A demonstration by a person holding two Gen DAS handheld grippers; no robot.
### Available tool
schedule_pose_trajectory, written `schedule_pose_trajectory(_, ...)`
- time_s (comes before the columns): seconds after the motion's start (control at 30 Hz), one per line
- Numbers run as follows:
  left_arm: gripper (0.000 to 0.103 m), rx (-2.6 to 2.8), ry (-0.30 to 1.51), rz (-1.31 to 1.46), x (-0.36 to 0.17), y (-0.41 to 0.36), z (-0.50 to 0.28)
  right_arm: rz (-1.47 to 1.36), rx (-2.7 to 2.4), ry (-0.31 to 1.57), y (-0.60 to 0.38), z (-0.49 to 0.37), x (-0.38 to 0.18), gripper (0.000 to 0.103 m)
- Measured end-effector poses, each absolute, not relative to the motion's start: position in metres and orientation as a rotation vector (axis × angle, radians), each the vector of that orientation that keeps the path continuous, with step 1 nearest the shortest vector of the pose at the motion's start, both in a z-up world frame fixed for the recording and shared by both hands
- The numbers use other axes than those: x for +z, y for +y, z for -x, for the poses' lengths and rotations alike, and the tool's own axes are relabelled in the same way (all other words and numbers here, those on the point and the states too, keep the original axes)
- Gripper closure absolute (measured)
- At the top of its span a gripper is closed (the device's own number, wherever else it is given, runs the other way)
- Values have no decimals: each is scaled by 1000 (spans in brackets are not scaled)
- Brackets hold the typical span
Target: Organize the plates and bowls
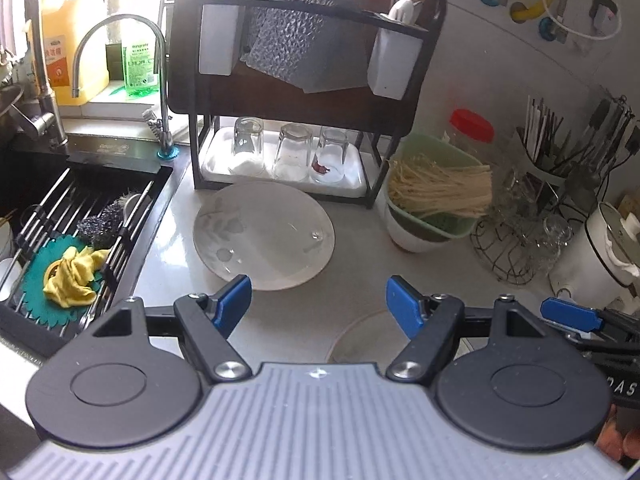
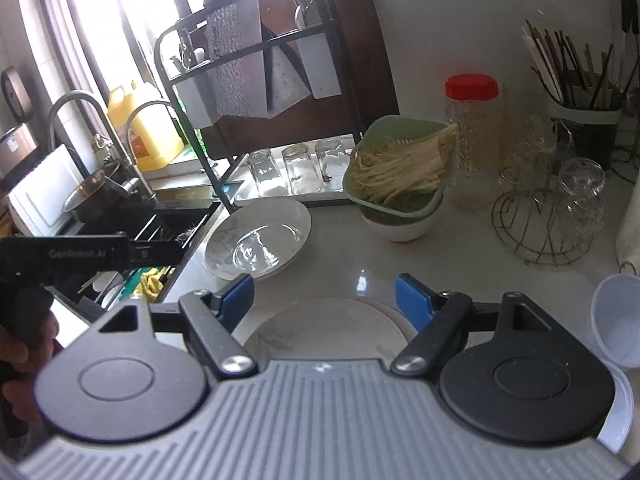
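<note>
A large white plate with a faint leaf print (image 1: pixel 264 236) (image 2: pixel 258 240) lies on the pale counter in front of the black rack. A second plate (image 1: pixel 358 338) (image 2: pixel 328 328) lies nearer, mostly hidden under the gripper bodies. My left gripper (image 1: pixel 320 306) hovers open just short of the large plate, nothing between its blue fingers. My right gripper (image 2: pixel 325 302) stands open above the near plate, empty. A white bowl (image 2: pixel 398 226) (image 1: pixel 412 236) carries a green strainer of noodles. Small white bowls (image 2: pixel 618 318) sit at the right edge of the right wrist view.
A black dish rack (image 1: pixel 304 80) holds three upturned glasses (image 1: pixel 292 152) on a white tray. The sink (image 1: pixel 76 232) with a roll-up grid, cloths and taps lies left. A red-lidded jar (image 2: pixel 474 140), a wire stand of glasses (image 2: pixel 556 216) and a chopstick holder (image 2: pixel 584 120) crowd the right.
</note>
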State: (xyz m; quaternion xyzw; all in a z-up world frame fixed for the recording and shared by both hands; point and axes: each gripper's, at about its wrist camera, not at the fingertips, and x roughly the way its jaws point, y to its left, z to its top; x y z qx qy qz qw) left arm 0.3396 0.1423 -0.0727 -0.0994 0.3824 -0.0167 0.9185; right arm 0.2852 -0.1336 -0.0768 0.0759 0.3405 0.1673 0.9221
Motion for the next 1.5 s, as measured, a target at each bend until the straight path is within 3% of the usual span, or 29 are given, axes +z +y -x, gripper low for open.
schedule_pose_trajectory(0.67,25,-135,838,241,-92,213,-447,-147,224,726,-72,-349,-84,24)
schedule_pose_trajectory(1.07,25,-212,942,200,-131,243,-501,-181,169,818,-43,-381,-107,24)
schedule_pose_trajectory(1.5,26,-296,1014,114,-168,267,-554,-215,149,940,-16,-427,-140,34)
